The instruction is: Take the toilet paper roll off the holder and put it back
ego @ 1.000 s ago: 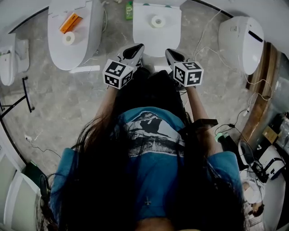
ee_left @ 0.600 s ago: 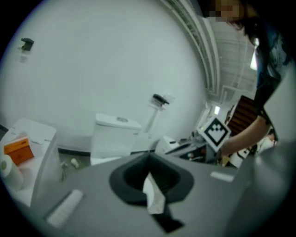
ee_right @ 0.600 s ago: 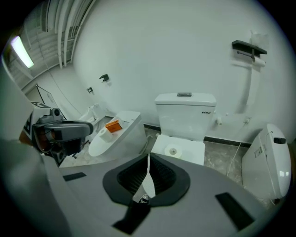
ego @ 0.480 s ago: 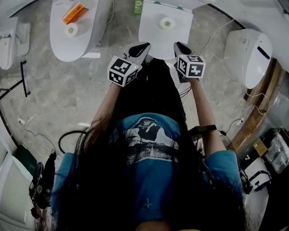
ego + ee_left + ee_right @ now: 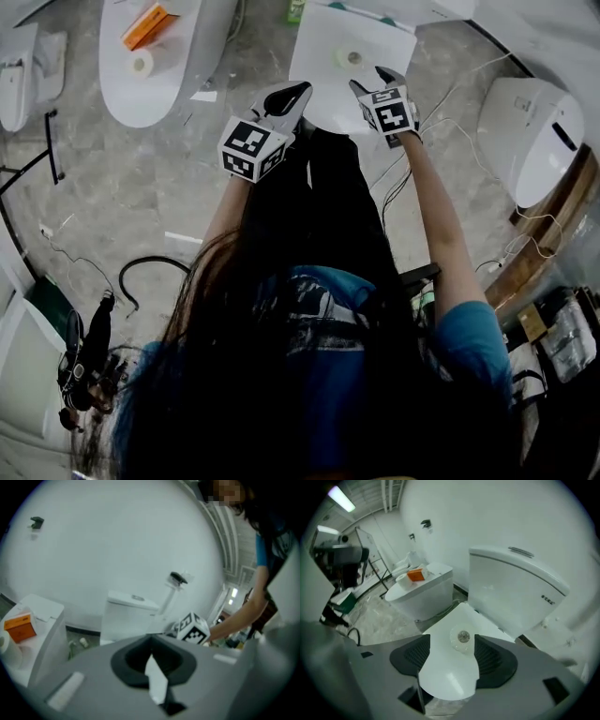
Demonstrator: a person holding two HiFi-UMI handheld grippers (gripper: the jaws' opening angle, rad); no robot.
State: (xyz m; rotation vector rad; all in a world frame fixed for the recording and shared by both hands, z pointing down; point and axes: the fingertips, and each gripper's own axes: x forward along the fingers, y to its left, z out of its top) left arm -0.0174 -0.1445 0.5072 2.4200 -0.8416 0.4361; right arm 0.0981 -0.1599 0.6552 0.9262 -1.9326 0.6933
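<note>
White roll (image 5: pixel 462 638), untouched, between just-opening right tongs (image 5: pixel 454 654)

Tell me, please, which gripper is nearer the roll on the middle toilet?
Right: the right gripper, jaws just opening and empty, hovers beside the roll; the left gripper sits farther left.

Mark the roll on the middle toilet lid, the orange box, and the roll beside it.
Lid roll (image 5: pixel 462 638): right gripper view, top end.
Orange box (image 5: pixel 148 26): head view, top face.
Neighbouring roll (image 5: pixel 141 64): head view, top end.
</note>
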